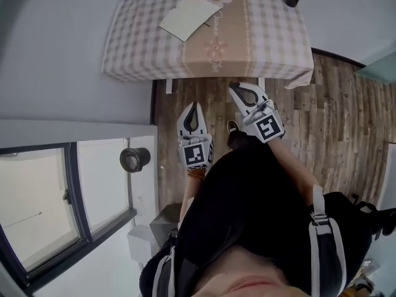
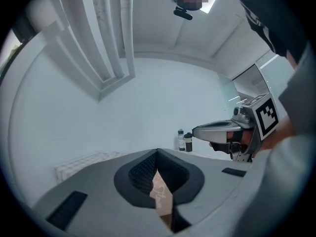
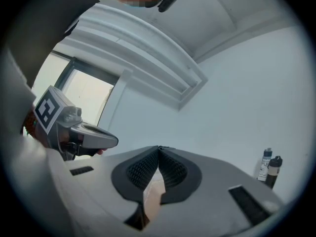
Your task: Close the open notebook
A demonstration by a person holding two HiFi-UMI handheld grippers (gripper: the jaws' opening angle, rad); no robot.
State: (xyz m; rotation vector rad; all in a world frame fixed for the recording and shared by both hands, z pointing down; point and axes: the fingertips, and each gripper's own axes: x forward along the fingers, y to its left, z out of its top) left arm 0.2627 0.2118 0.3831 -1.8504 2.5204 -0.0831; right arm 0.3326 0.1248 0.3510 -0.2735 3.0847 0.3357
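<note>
The left hand-held gripper (image 1: 195, 109) and right hand-held gripper (image 1: 236, 89), both closed and empty, should reach level to the notebook (image 1: 190, 17) at 12 o'clock on the worktop (image 1: 266, 36), parting jaws only beside its cover edge.

left gripper (image 1: 195, 107): grey, black pads | right gripper (image 1: 235, 88): same, marker cube (image 1: 267, 129) | top (image 1: 247, 203): black

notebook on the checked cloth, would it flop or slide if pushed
The notebook looks thin and flat, so a lifted side would probably bend rather than stay stiff. It seems light and lies on a draped tablecloth, so a push may slide it or ruck the cloth. Lying flat, it should not roll or tip.
</note>
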